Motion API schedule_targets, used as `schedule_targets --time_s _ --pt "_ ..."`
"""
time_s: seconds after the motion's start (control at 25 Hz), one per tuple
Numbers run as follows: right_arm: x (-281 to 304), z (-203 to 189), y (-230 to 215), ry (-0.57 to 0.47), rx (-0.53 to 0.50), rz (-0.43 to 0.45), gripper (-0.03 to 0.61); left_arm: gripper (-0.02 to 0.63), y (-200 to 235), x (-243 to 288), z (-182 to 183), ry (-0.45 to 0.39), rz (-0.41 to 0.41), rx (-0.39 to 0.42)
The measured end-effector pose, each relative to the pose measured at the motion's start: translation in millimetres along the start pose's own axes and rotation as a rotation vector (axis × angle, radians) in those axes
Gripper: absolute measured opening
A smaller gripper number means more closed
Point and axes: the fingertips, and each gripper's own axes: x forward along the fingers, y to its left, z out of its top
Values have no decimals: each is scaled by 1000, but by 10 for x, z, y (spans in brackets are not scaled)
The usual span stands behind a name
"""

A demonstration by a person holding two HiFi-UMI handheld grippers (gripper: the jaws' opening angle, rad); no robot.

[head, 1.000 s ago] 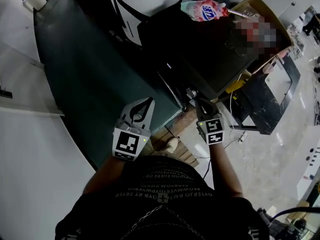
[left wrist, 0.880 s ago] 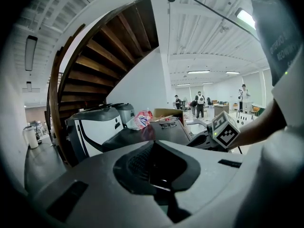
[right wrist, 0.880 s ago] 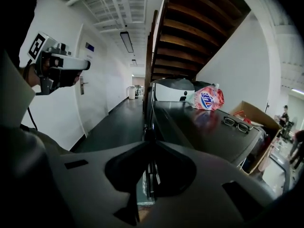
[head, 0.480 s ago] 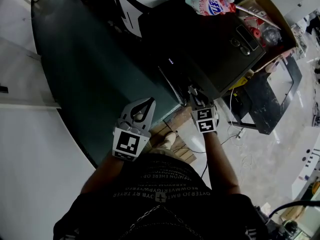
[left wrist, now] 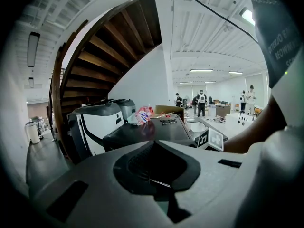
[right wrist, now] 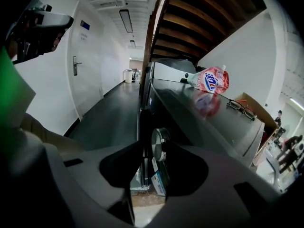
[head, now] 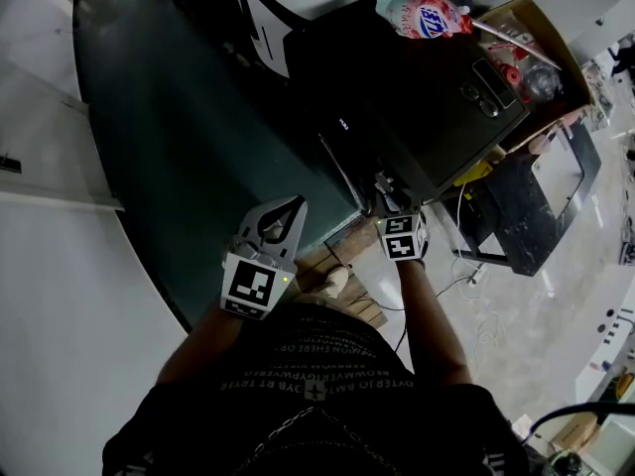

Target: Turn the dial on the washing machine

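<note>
Right gripper [right wrist: 153, 147], at the front face of the washing machine [right wrist: 199, 118]: jaws apart, having just been opening. The round silver dial [right wrist: 159, 143], set high on the machine's front panel, stands in the gap between the jaw tips, and neither pad presses on it. Left gripper [left wrist: 153, 145], held off the machine's front corner: jaws together, tips meeting, nothing between them. A pink pouch [head: 422, 16] lies on the machine's top.

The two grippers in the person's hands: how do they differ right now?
The left gripper is shut and empty, away from the washing machine. The right gripper reaches its front. Its jaws have just been opening and stand apart, the silver dial showing between them, unpressed. Both carry marker cubes.
</note>
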Motion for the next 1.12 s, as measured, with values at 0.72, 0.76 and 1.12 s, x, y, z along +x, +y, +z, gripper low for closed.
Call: schedule_targets --time_s 0.72,0.76,1.12 --pt "-29 111 55 -34 -26 58 141 6 -245 -117 217 -19 27 39" --pt "-29 111 52 -35 -24 54 141 6 -235 -133 229 -21 32 40" --pt "-74 -52 30 13 -9 59 141 6 -284 -262 262 -29 46 40"
